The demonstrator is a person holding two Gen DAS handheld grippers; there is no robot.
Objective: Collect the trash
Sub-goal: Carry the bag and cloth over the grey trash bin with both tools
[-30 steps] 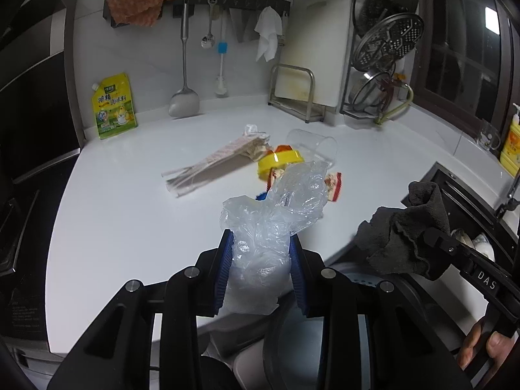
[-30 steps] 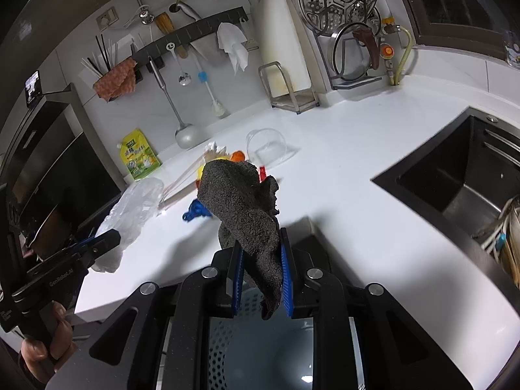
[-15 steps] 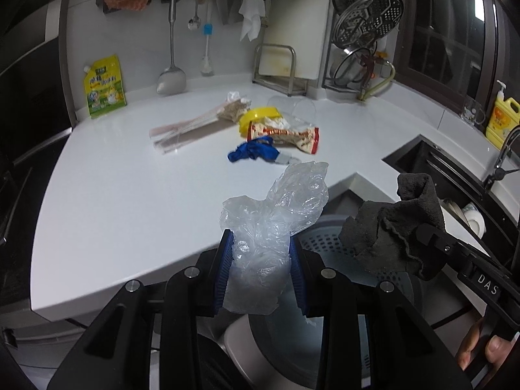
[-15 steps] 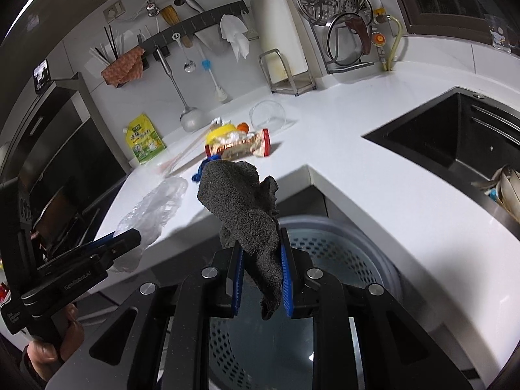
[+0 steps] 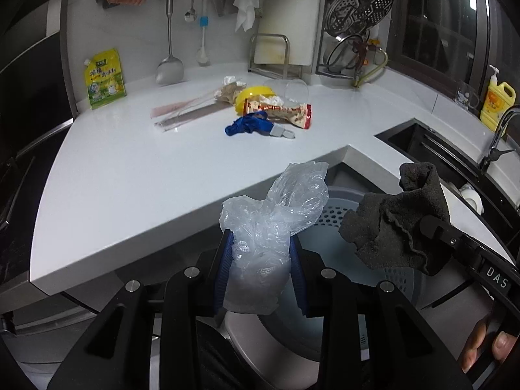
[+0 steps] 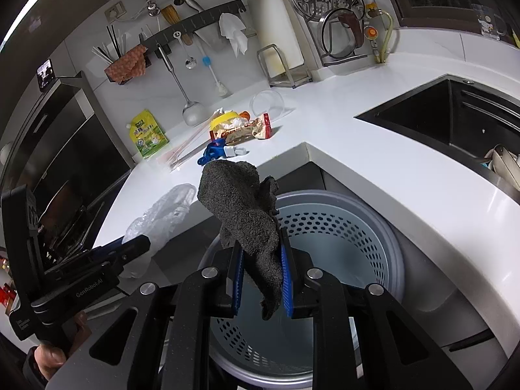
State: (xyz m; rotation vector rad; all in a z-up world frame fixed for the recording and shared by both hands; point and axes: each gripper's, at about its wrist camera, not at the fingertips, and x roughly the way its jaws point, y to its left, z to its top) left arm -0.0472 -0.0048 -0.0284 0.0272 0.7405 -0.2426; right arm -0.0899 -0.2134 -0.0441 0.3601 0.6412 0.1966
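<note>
Clear plastic bag is pinched in the left claw, crumpled top sticking up past the pads, hanging at the near rim of the perforated bin that sits on the floor below the table corner. Dark grey rag is clamped in the right claw, jaws nearly together on the cloth, hanging right over the bin opening

Step in hand, as I read it: drop-off. Both loads are at the bin, nothing released yet

Next move: open the right claw where it is, the rag should fall straight in. The left claw needs to go a bit further over the opening first, since the bag is light and could cling to the pads or drift onto the rim; maybe give it a shake

Still left on the table: snack wrapper, blue scrap, yellow lid, long flat sleeve, clear cup on its side, all clustered mid-table well away from the bin. Another trip is needed

Versus a second ago: then both claws were out over the table edge with the trash pile just ahead and the bin barely showing; now both have pulled back and dropped, the bin fills the lower view and the pile sits further off. Grips unchanged on both sides
</note>
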